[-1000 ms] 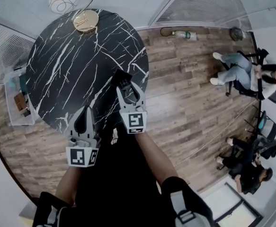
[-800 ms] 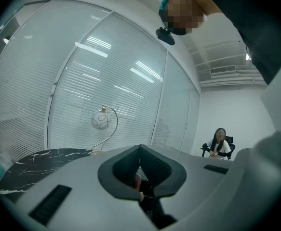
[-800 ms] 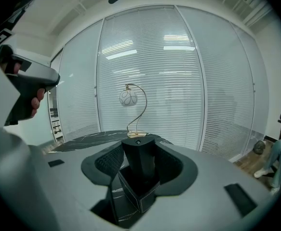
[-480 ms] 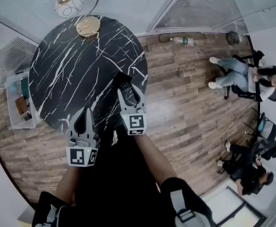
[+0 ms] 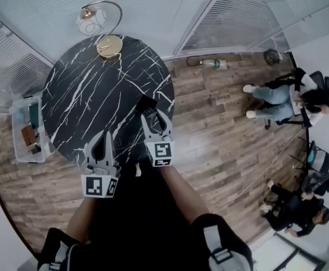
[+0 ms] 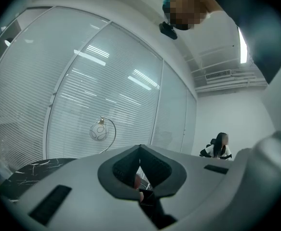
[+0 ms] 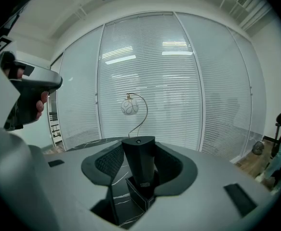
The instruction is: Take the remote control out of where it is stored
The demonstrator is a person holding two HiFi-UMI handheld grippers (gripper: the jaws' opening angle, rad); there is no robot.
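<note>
1. While my right gripper [image 5: 154,116] stands wide, its jaws clamp the black remote control [image 7: 139,162] btwn the pads.
2. My left gripper [image 5: 103,137]: jaws together at the tips.
3. Around: round black marble table [image 5: 85,89] below both grippers. Globe lamp [image 5: 99,21] w/ brass base at its far edge. Clear bin [image 5: 26,130] on the wood floor [image 5: 220,129], left of the table. Bottle [image 5: 212,64] by the glass wall. Seated people [image 5: 283,95] well apart, right.
4. Black box [image 7: 136,196] just under the remote's near end; can't tell if touching.
5. Remote: dark, matte, slim, seen end-on, over the table's near part, small dot at its far end.
</note>
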